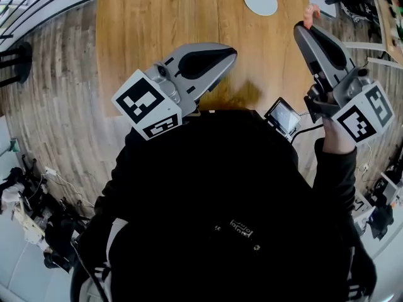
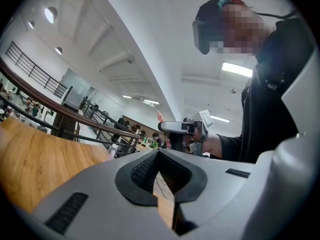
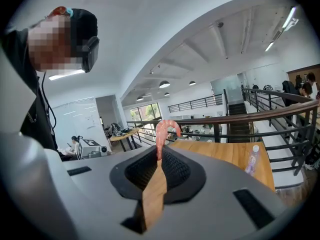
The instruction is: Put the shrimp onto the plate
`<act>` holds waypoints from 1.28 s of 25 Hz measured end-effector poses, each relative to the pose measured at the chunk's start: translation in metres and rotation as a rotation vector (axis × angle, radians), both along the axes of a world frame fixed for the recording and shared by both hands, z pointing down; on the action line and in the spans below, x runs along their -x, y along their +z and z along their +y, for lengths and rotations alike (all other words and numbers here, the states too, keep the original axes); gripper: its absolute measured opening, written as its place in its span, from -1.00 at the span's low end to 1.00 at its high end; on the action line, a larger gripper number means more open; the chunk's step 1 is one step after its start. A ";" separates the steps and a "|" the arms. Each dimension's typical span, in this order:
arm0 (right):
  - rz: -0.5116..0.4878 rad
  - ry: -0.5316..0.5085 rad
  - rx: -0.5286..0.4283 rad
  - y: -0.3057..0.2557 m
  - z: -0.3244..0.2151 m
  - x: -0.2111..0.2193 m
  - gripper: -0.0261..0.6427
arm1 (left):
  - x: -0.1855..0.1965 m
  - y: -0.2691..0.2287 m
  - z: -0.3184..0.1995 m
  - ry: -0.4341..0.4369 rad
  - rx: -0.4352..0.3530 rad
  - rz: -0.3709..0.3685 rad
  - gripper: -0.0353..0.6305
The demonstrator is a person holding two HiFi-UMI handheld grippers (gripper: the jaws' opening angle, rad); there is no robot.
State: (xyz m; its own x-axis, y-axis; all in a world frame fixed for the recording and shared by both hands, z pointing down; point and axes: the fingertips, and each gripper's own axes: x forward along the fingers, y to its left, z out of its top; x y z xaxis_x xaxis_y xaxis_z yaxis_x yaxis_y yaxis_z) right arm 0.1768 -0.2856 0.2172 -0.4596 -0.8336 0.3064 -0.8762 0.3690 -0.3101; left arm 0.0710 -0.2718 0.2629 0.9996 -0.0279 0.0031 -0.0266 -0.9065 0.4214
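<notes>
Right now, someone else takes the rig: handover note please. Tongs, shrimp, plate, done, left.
Left tongs: shut, empty, over the near edge of the table.
Right tongs: shut on the shrimp, held in the air near the table's right edge.
Plate: on the table's far side, nothing on it.
Done: shrimp gripped and off the table.
Left: carry it to the plate, release.

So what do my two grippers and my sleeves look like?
The left gripper and right gripper are pale grey tapering shells with black ribbed pads, each carrying a white cube printed with black square markers. The sleeve is black.
</notes>
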 end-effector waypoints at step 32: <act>0.017 -0.140 0.016 0.041 -0.057 -0.021 -0.80 | 0.012 0.046 0.002 -0.191 0.065 -0.115 -0.88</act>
State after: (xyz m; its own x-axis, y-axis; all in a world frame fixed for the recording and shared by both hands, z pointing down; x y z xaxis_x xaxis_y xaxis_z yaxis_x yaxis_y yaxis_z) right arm 0.1982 -0.3421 0.2587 -0.5656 -0.7568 0.3276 -0.8217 0.4832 -0.3023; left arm 0.0594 -0.2695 0.3085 0.9692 -0.2122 0.1247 -0.2460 -0.8515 0.4631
